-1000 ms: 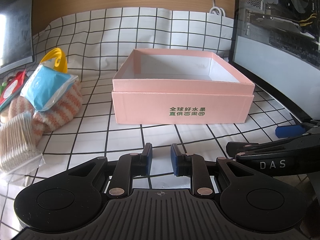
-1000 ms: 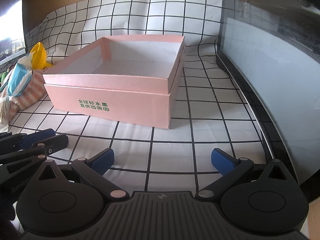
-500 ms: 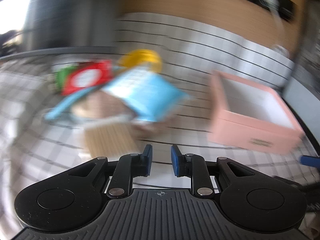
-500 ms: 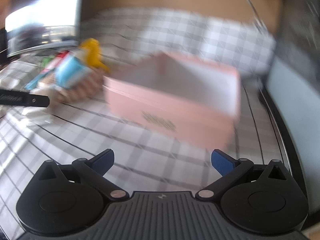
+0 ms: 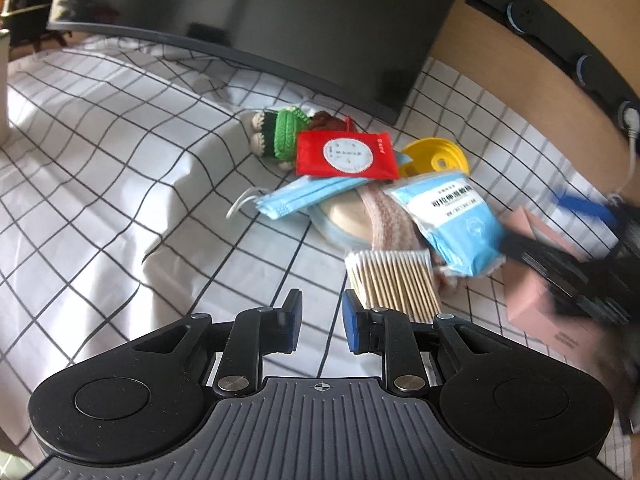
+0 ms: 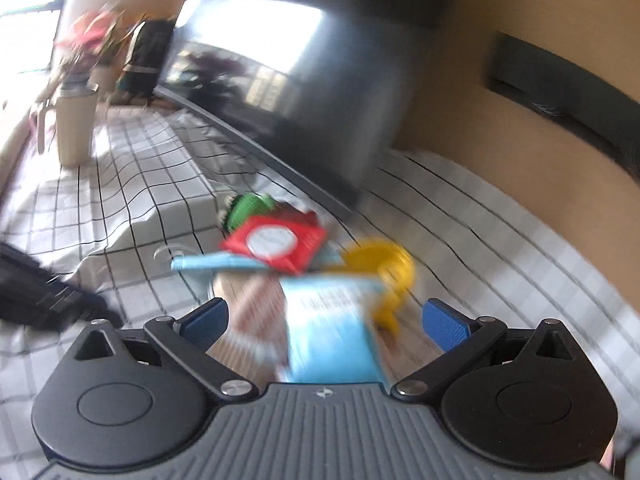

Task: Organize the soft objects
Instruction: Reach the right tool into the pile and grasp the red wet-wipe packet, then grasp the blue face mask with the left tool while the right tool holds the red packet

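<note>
A grid-checked cloth (image 5: 120, 168) covers the desk beneath a dark monitor (image 5: 256, 12); near its back edge lies the heap of soft objects (image 5: 384, 216); the right gripper (image 6: 324, 320), jaws wide and empty, nears the blue packet (image 6: 332, 332), which a clean pinch should lift next; the left gripper (image 5: 319, 322), nearly closed on nothing, hovers beside the cotton swabs (image 5: 394, 280).

Right gripper (image 5: 580, 248) blurs, hiding most of the pink box (image 5: 536, 292).

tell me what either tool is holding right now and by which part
Nothing is held. The left tool has only a narrow empty gap; the right tool is wide open above the blue packet, not gripping it.
</note>
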Demonstrator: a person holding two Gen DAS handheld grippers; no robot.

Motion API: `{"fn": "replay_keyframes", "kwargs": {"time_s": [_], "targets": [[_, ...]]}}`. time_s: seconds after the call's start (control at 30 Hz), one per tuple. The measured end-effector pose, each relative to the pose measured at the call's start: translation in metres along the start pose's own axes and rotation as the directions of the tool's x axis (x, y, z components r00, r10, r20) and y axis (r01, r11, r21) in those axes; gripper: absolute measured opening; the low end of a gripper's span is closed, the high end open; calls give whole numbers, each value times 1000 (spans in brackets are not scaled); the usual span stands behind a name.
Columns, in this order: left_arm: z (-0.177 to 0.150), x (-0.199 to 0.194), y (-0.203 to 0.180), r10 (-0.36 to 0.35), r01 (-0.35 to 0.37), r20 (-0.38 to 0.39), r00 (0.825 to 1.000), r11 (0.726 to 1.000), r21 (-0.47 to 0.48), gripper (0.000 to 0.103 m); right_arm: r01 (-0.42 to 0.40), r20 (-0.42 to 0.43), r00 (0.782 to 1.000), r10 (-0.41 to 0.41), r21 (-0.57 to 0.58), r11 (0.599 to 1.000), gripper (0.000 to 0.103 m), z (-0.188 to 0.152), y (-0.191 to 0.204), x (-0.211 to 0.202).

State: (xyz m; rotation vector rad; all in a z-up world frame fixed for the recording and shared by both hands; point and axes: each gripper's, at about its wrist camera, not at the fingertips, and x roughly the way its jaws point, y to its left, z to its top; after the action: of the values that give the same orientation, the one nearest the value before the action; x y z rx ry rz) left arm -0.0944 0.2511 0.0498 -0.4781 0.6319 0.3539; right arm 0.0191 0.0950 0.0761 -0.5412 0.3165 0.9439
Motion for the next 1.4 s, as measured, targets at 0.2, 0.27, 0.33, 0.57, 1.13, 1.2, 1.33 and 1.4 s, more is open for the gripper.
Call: {"fn": "replay_keyframes", "kwargs": {"time_s": [0.2,0.27,0.33,0.57,1.13,1.2,1.33,1.4], "targets": [[3,-12,25,-90,92,-38,995,994,64,24,-49,-42,998,45,-111,993,103,43,35,76],[13,-13,34,-112,115,-49,993,990,82,24,-68,-44,997,62,-162,984,103,57,43,100],[25,-13,44,-120,124,-44,992,988,97,24,-93,-85,993,77,-214,972,103,67,49,123],[39,-17,69,-89,87,14,996,991,102,24,-270,-258,945,199,-278,922,102,63,42,174],[70,20,29,-167,162,-5,986,946,280,24,-220,-226,952,206,-37,975,48,22,2,85],[80,40,17,-181,183,-37,983,926,331,24,-217,-215,953,213,2,976,49,20,-1,80],[99,87,0,-165,204,-128,978,886,417,24,-227,-195,956,219,-20,974,68,14,4,78],[103,100,-6,-158,218,-166,973,864,455,24,-223,-182,959,216,-22,975,70,14,3,83]]}}
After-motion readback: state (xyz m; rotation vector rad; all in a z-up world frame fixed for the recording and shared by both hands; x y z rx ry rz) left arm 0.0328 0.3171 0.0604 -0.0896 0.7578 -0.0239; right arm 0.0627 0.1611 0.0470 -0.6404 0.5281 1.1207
